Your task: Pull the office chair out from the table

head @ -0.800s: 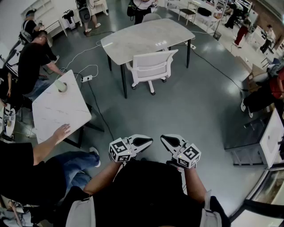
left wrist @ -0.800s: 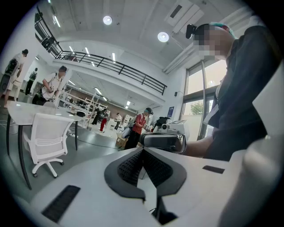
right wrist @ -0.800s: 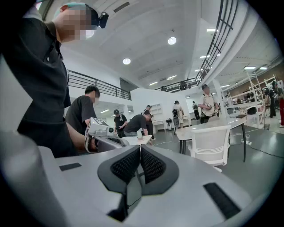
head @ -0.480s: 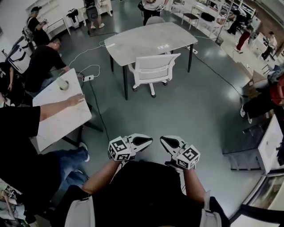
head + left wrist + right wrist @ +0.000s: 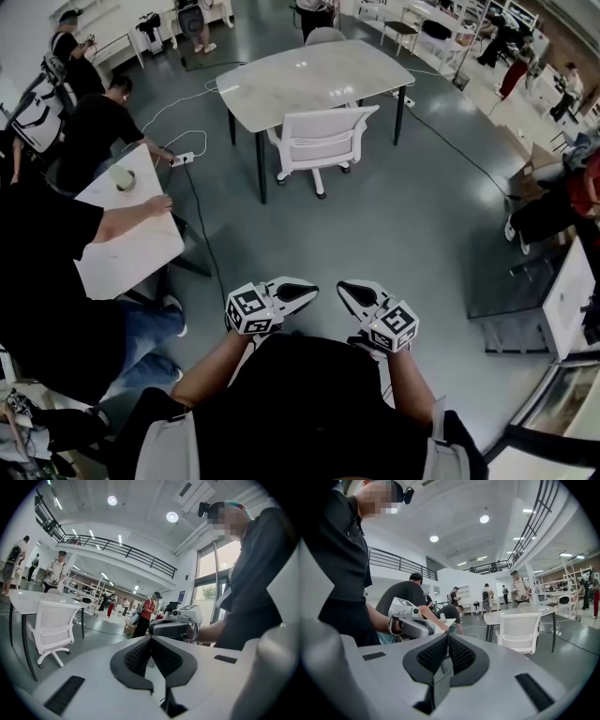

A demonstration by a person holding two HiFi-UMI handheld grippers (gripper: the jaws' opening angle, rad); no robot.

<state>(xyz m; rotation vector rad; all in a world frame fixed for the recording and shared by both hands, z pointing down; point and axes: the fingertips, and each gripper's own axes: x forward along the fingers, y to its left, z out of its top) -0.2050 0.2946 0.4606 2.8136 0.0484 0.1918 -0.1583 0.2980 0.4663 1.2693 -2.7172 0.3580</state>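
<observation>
A white office chair (image 5: 320, 141) stands tucked against the near edge of a pale marble table (image 5: 309, 80) at the top of the head view, far from both grippers. It also shows small at the left of the left gripper view as the chair (image 5: 50, 629) and at the right of the right gripper view as the chair (image 5: 519, 632). My left gripper (image 5: 314, 291) and right gripper (image 5: 341, 290) are held close to my chest, tips facing each other. Both are shut with nothing between the pads.
A second marble table (image 5: 131, 230) stands at the left with a person leaning a hand on it and a tape roll (image 5: 123, 177) near its far corner. Cables and a power strip (image 5: 182, 158) lie on the grey floor. Several people stand around the room.
The view has shifted slightly. The person at the left has moved a hand along the side table. Both grippers keep their place by my chest.
</observation>
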